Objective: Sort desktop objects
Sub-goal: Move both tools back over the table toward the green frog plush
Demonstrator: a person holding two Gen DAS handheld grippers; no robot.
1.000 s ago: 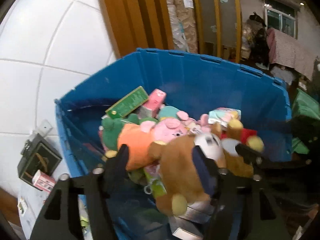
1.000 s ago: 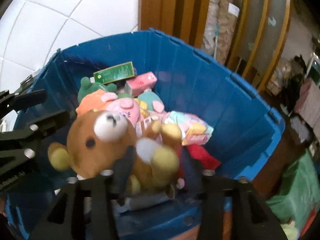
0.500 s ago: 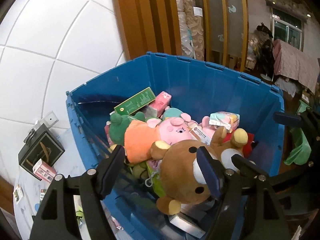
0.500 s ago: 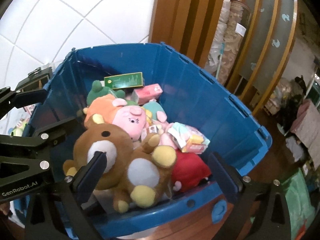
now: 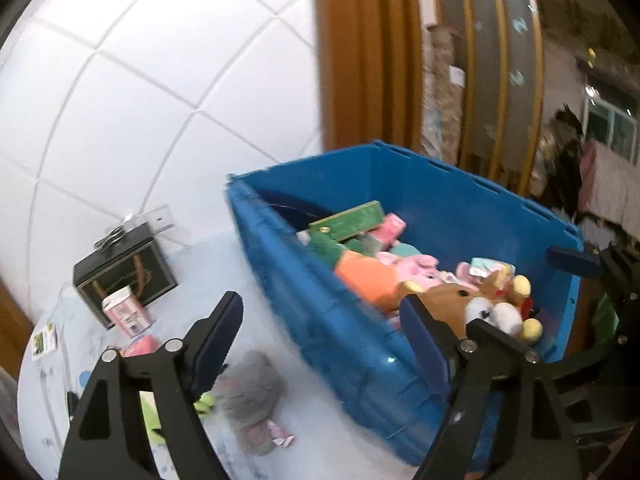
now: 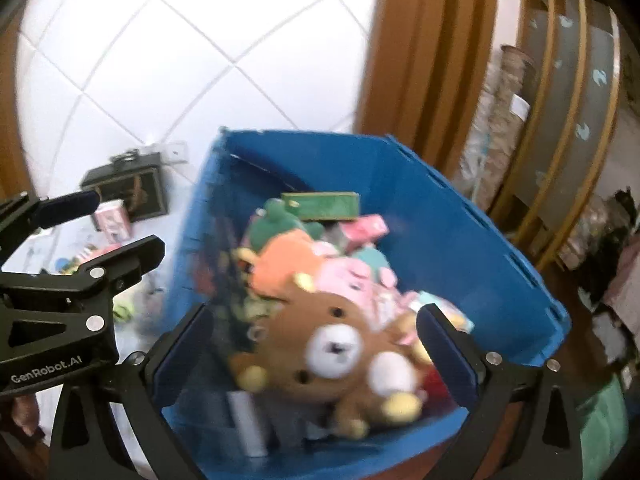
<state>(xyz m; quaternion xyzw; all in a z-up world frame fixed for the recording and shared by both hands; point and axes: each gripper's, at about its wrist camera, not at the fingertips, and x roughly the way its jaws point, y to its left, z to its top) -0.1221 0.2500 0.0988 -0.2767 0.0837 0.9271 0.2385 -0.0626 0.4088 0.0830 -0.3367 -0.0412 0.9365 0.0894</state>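
Brown teddy bear point(image 6: 332, 344) lying loose on top of the pile in the blue bin point(image 6: 472, 216), near its front wall, beside an orange plush point(image 6: 288, 264) and a pink plush point(image 6: 348, 276), with a green box point(image 6: 320, 205) propped toward the back. Left hand-held gripper point(image 5: 320, 344) opening, nothing between its jaws, now over the bin's near wall and the desk point(image 5: 224, 276). Right hand-held gripper point(image 6: 316, 344) spread fully apart, bear in line between the jaws but untouched. Could go wrong from here: heaped pile close to the rim, so a careless drop of the next item may roll the bear or a neighbour over the wall; on the desk, grey plush point(image 5: 250, 394) soft and lumpy, likely to slip from a shallow pinch; pink carton point(image 5: 127, 314) just in front of the black box point(image 5: 124, 276), easy to knock during a reach. Against a second ago: bear then pinched by both grippers above the pile, now released and settled; both hands pulled back from the bin, desk clutter newly in the left view.
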